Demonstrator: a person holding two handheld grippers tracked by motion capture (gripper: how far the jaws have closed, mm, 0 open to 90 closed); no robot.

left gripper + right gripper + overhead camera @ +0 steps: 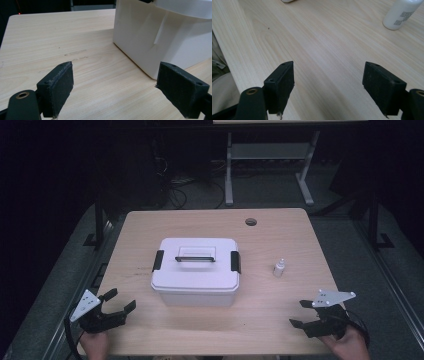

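Meanwhile, we hold the left gripper (119, 303) and right gripper (300, 313) with jaws spread, empty, at the counter's (280, 330) near corners; the latched white box (196, 270) sits mid-counter, so approach both black latches (158, 260) squarely.

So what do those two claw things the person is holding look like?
The left gripper and the right gripper are black, each with two flat jaws, a grey three-cornered plate with little holes on top, and a black cable trailing behind.
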